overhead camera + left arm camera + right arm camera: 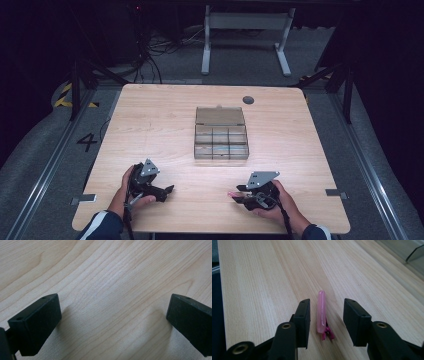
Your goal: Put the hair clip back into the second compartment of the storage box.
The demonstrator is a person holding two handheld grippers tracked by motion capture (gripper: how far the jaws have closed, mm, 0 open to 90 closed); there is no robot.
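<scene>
- High view: I hold my left tongs (pixel 167 190) and my right tongs (pixel 238 192) low over the near edge of the wooden worktop (pixel 150 125), one in each hand, their tips turned toward each other. A clear compartment box (pixel 221 134) sits in the middle of the worktop with its lid open, well apart from both. A small pink clip (pixel 232 194) lies on the wood right at the tip of my right tongs.
- Left gripper view: my left tongs (pixel 113 320) stand spread wide, with bare wood grain between the two black jaws.
- Right gripper view: my right tongs (pixel 326 320) straddle the pink clip (pixel 322 315), which lies flat on the worktop between the jaws, its long side along them. The jaws are partly apart, with a gap on either side, so nothing is pinched. A corner of the clear box (pixel 412 252) shows at upper right.
</scene>
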